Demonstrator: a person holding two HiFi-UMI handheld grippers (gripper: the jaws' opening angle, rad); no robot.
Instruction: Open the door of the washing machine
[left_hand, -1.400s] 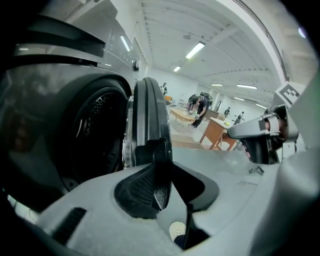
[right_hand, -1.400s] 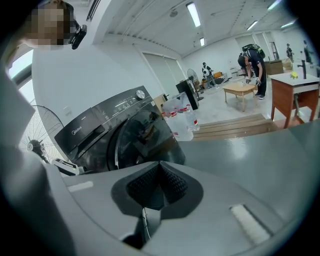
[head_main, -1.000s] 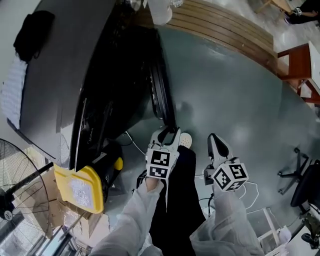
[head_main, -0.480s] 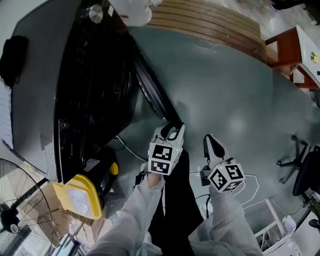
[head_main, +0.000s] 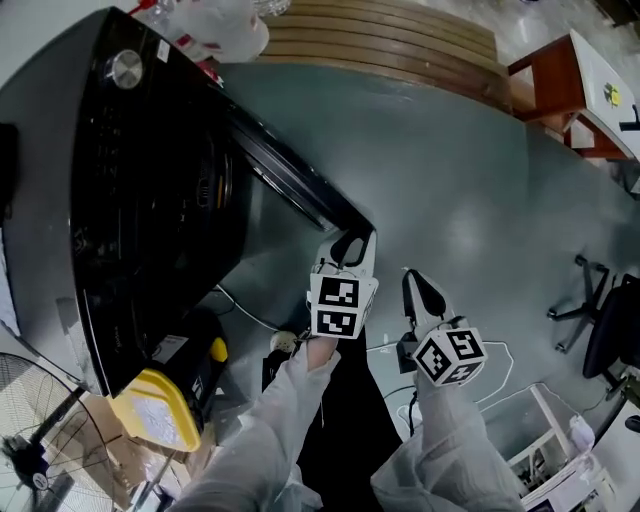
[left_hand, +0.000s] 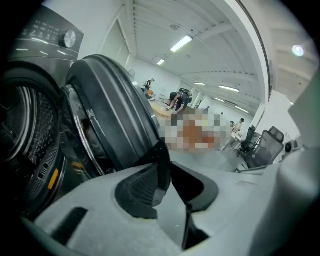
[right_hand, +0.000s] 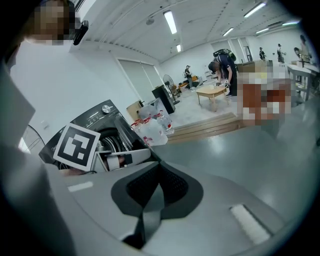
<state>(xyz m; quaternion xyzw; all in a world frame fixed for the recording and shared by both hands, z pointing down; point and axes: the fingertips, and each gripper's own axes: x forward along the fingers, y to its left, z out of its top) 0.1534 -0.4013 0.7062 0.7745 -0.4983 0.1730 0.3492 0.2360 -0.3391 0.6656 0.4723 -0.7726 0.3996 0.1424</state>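
Note:
The dark washing machine (head_main: 150, 200) fills the left of the head view, and its round door (head_main: 290, 180) stands swung out over the grey floor. My left gripper (head_main: 350, 245) is at the door's free edge; its jaws have just been closing and grip that edge. In the left gripper view the door (left_hand: 110, 110) rises from between the jaws of my left gripper (left_hand: 162, 160), with the drum (left_hand: 25, 130) exposed behind it. My right gripper (head_main: 418, 288) hangs just right of the left one, shut and empty. The right gripper view shows my right gripper (right_hand: 157, 167) with its pads together.
A yellow container (head_main: 155, 420) and a fan (head_main: 30, 450) stand by the machine's near side. Cables (head_main: 250, 310) trail on the floor. A wooden platform (head_main: 400, 45) runs along the back; a red-brown table (head_main: 545, 85), an office chair (head_main: 605, 330) and a white rack (head_main: 560, 450) are at the right.
The door has swung further out from the machine. My left gripper has travelled with its edge, away from the machine. The right gripper has drifted alongside.

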